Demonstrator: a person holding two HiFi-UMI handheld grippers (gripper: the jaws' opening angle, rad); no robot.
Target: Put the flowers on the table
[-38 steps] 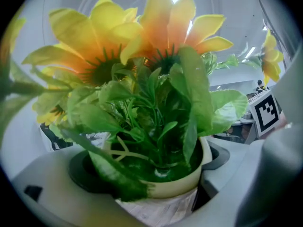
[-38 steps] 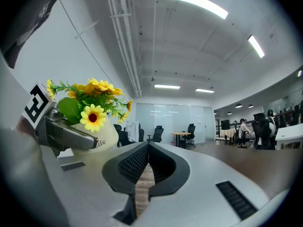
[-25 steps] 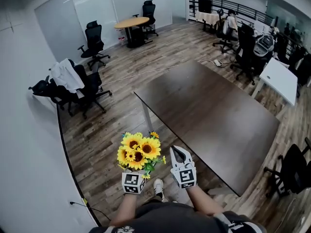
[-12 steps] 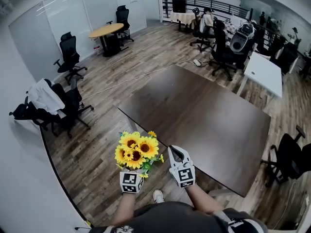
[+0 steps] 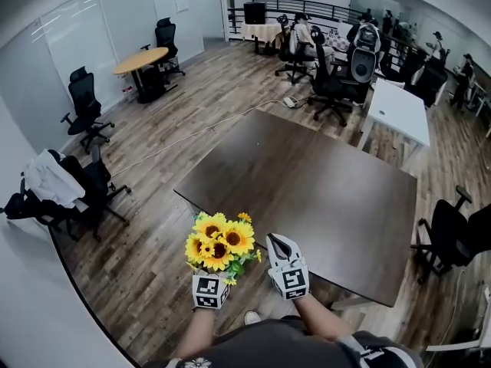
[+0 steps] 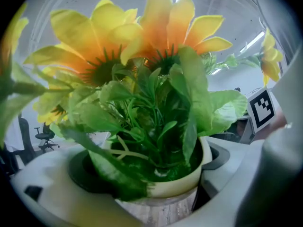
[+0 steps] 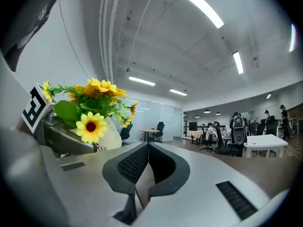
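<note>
Black-white marker cubes (image 5: 209, 290), grey jaws, dark shirt (image 5: 268, 345)

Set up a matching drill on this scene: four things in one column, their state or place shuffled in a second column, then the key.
Column one
1. left tongs
2. right tongs
3. big table
4. round table

Column two
A. light wood top, far off at the left
B. shut, nothing between them
C. shut on the flower pot
D. dark brown top, nearest the tongs

Pairs: 1-C, 2-B, 3-D, 4-A
</note>
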